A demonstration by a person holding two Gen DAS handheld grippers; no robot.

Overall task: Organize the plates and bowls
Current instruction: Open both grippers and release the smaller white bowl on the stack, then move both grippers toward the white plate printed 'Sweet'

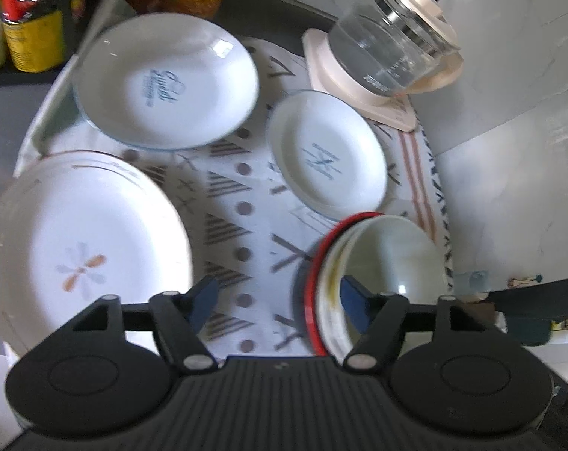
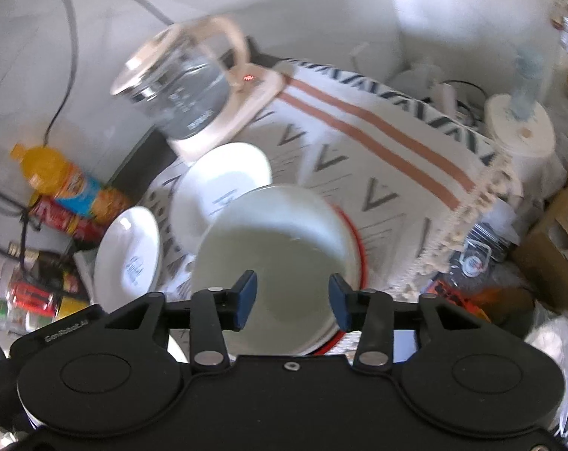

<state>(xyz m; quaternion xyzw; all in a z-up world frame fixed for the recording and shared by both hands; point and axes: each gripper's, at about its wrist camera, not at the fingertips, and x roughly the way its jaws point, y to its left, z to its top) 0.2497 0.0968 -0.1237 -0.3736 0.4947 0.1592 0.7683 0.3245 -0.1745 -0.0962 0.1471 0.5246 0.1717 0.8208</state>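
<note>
On the patterned cloth, a large flower-print plate lies left of the left gripper, whose jaws stand wide apart over bare cloth, holding nothing. To its right sit red-rimmed nested bowls, mouths up, their near edge hidden behind the gripper. The right gripper hangs partly open and empty above the same bowls. Both views are blurred.

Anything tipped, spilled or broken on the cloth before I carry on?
Nothing spilled or broken. The bowl sits nested in a red-rimmed one, off-centre. The plates lie flat, and the kettle sits on its base.
</note>
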